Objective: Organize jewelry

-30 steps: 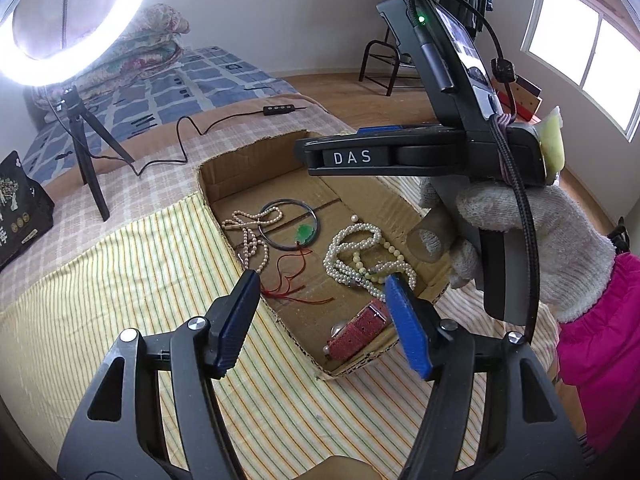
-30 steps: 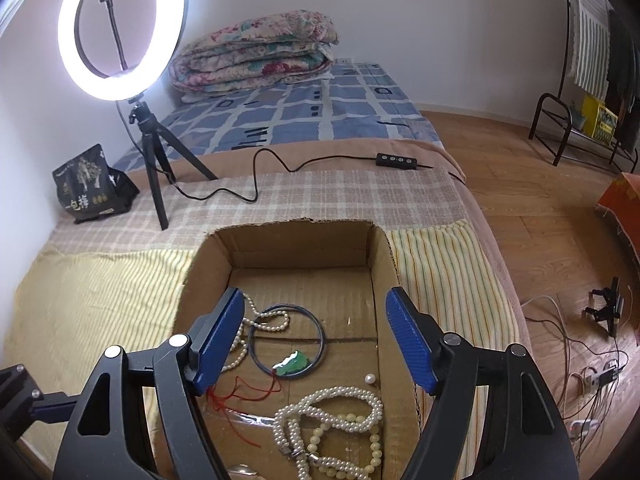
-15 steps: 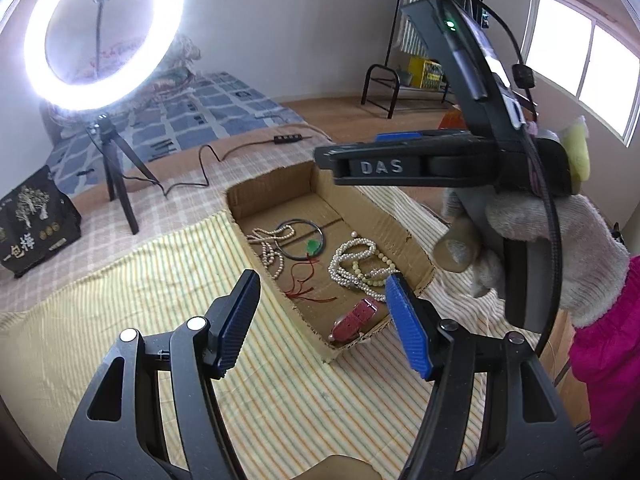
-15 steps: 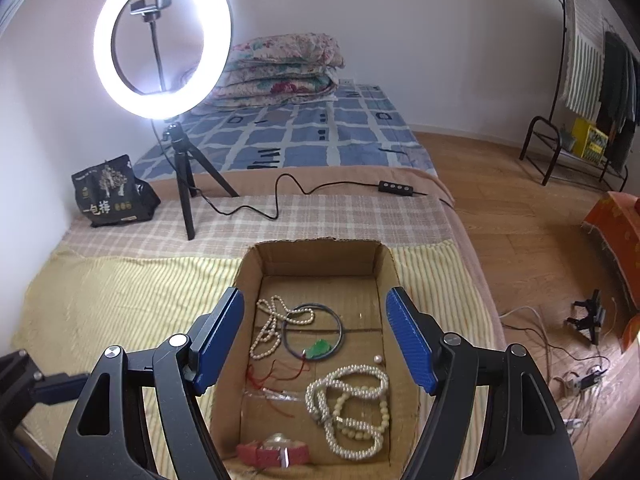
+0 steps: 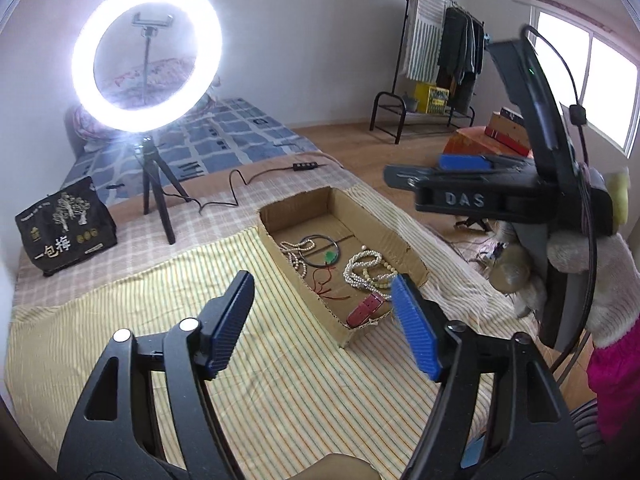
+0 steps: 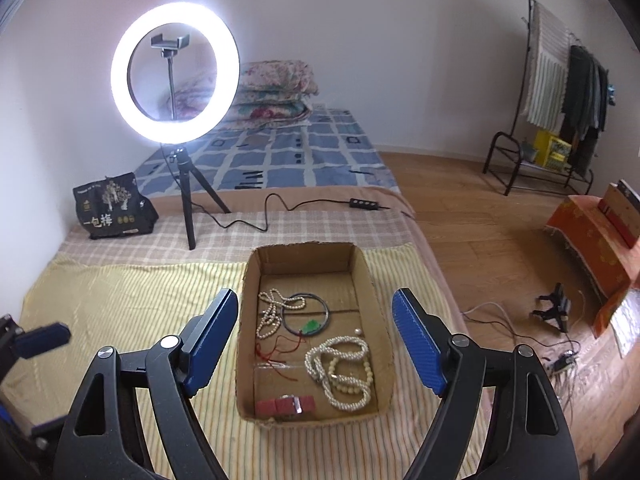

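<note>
A shallow cardboard box lies on a yellow striped cloth on the bed. Inside it lie a thin pearl strand, a dark ring necklace with a green pendant, a thick pearl and bead necklace, a red cord and a red watch. My right gripper hovers high above the box, its jaws opening with nothing between them. My left gripper hangs above the cloth at the box's left side, jaws also opening and empty.
A lit ring light on a tripod stands behind the box, its cable and switch trailing right. A black bag sits at the far left. Folded quilts lie at the bed's head. A clothes rack stands across the wooden floor.
Both grippers have risen and drawn back from the box, which now looks smaller and farther. Their jaws stand slightly wider. The jewelry has not moved.
</note>
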`<state>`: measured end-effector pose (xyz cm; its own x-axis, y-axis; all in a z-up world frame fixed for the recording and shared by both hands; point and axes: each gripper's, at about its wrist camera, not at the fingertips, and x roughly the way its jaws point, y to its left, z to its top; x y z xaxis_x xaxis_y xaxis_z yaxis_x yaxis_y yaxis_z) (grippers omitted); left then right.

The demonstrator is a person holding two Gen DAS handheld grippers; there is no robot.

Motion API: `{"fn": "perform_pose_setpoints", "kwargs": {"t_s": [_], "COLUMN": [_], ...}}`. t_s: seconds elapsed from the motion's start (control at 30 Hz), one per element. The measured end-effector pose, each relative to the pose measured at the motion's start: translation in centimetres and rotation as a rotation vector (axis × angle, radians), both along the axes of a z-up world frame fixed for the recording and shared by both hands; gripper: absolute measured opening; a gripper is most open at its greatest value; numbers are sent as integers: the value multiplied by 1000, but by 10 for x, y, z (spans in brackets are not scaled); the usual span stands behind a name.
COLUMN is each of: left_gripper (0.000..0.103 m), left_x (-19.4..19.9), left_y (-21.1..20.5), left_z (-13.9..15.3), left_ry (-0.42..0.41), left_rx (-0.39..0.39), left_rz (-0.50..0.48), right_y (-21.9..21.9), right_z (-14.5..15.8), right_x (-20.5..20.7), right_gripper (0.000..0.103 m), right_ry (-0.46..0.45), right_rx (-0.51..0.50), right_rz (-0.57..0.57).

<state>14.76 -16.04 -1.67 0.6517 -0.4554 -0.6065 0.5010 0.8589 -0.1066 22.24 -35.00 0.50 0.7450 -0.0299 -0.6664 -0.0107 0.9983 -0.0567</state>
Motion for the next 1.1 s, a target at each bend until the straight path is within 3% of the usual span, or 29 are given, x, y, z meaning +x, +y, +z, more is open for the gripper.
{"fn": "perform_pose_setpoints", "kwargs": {"t_s": [0.2,0.47,0.8,1.1], "left_gripper": [81,91,100,102], "left_x": [-13,-28,-42,-44], "left_y": [19,30,31,33], "left_z": [7,13,18,19], "left_ry": [-19,-66,-118,-140], "left_rx": [-42,-23,18,50], "left_rz": [40,70,85,119], "right_y": [8,14,21,19], "right_z": [13,18,13,5], "right_x": [-32,-66,-86,-90], "right_gripper": [80,80,80,81], "right_ry": [-48,-100,-140,-131], "right_rx": [-12,-12,-44,-45], "right_rz": [-24,-44,-53,-81]}}
